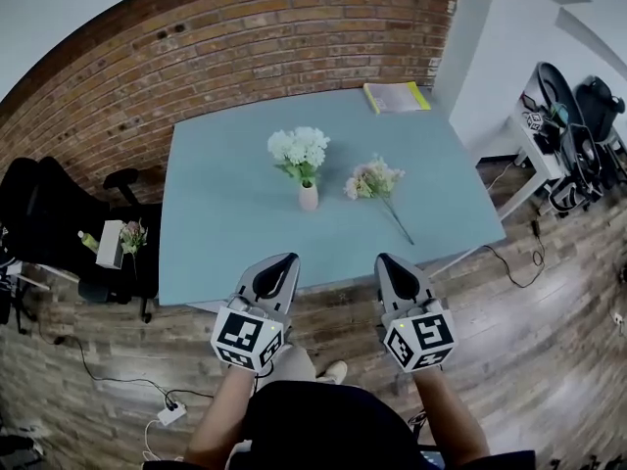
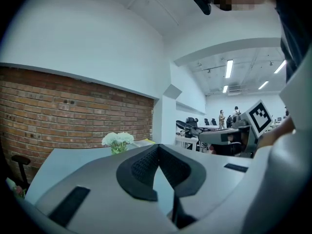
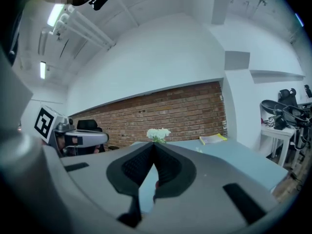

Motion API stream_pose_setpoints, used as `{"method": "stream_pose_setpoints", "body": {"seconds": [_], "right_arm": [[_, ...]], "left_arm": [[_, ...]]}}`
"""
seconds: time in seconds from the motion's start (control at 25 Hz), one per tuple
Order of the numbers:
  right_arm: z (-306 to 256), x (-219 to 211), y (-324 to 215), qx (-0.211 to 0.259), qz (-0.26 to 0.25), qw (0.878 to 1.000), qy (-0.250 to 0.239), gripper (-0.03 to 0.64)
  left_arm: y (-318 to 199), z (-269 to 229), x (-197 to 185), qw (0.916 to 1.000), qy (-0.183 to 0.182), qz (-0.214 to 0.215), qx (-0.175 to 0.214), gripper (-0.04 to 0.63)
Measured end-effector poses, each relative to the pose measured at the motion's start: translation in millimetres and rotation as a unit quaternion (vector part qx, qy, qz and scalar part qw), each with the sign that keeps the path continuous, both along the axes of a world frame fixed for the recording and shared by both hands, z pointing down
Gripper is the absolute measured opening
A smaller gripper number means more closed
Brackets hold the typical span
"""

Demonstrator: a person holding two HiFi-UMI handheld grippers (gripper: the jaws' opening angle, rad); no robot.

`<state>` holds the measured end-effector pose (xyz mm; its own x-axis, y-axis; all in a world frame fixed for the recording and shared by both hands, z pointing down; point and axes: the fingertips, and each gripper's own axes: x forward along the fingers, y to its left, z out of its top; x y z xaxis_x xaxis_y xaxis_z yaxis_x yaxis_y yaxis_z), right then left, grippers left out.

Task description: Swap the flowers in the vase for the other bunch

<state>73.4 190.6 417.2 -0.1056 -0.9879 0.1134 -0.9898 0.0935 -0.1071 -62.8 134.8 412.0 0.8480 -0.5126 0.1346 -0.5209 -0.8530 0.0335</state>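
White flowers point(image 1: 300, 152) set in vase point(image 1: 309, 199) mid table point(image 1: 211, 233), other bunch point(image 1: 373, 179) laid beside, left gripper point(image 1: 283, 261) and right gripper point(image 1: 387, 260) closed, empty, at near edge.

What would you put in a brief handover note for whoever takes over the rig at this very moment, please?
Left gripper: shut, empty, held by the near edge of the table.
Right gripper: shut, empty, level with the left one.
White flowers: standing in the small vase, mid-table.
Pinkish bunch: lying flat to the vase's right, apart from it, stem toward the near edge.
Done: nothing yet.
Left: lift the white flowers out, lay them down, stand the pinkish bunch in the vase.
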Motion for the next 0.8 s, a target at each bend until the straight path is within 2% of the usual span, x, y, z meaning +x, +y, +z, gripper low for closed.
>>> {"method": "stream_pose_setpoints", "body": {"seconds": [0.32, 0.8], "right_arm": [[-3, 9, -22, 0.007, -0.012, 1.0, 0.007, 0.012], [3, 28, -85, -0.001, -0.009, 1.0, -0.003, 0.012]], "left_arm": [[-21, 2, 15, 1.0, -0.004, -0.005, 0.001, 0.006], [-88, 10, 33, 0.9999, -0.005, -0.008, -0.007, 0.006]]}}
